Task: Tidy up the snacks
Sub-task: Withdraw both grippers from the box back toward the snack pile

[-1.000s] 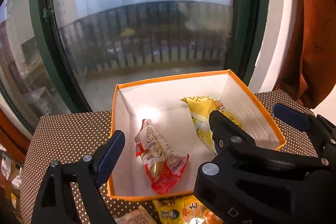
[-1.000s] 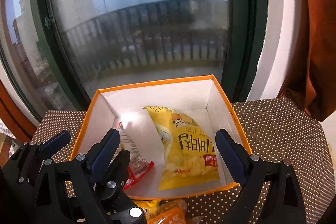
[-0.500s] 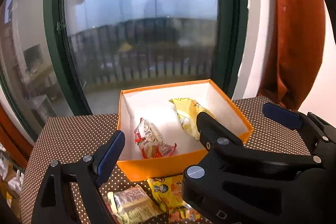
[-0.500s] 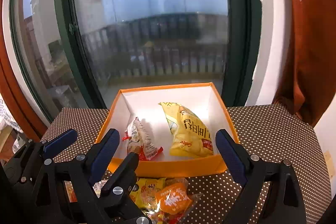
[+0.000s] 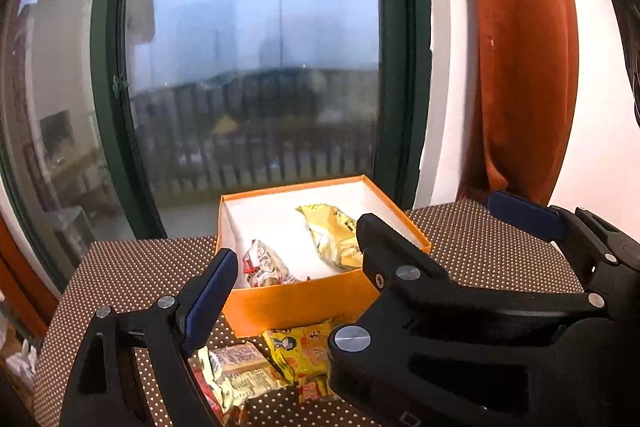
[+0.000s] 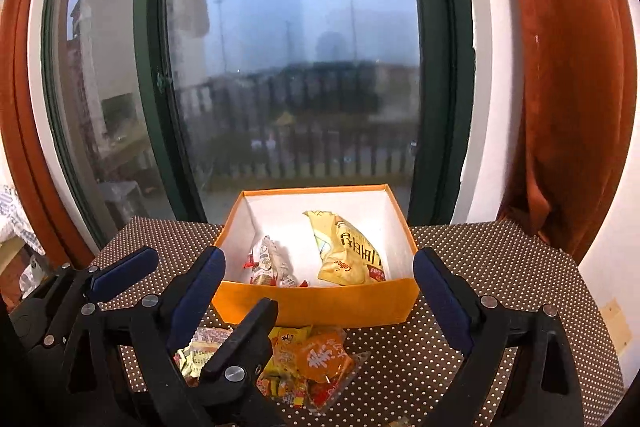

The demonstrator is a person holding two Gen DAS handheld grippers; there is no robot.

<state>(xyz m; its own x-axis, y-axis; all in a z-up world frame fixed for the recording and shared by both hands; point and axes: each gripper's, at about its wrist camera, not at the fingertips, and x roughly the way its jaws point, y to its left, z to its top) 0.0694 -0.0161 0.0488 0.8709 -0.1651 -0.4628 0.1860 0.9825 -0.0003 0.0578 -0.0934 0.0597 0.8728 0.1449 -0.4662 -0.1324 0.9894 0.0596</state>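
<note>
My left gripper [image 5: 294,255] and my right gripper [image 6: 316,277] both hang spread wide and hold nothing, on the near side of the square orange cardboard box with a white lining [image 6: 320,301]. Inside the box lie a yellow chip bag [image 6: 348,247] and a red-and-white snack packet [image 6: 272,263]. Against the box's near wall, a heap of loose yellow and orange snack packets [image 6: 312,359] rests on the brown dotted tablecloth [image 6: 500,267].

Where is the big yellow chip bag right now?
In the right wrist view, the big yellow crinkly chip bag lies inside the open orange cardboard box, on its right side, next to the small red-and-white snack packet.
</note>
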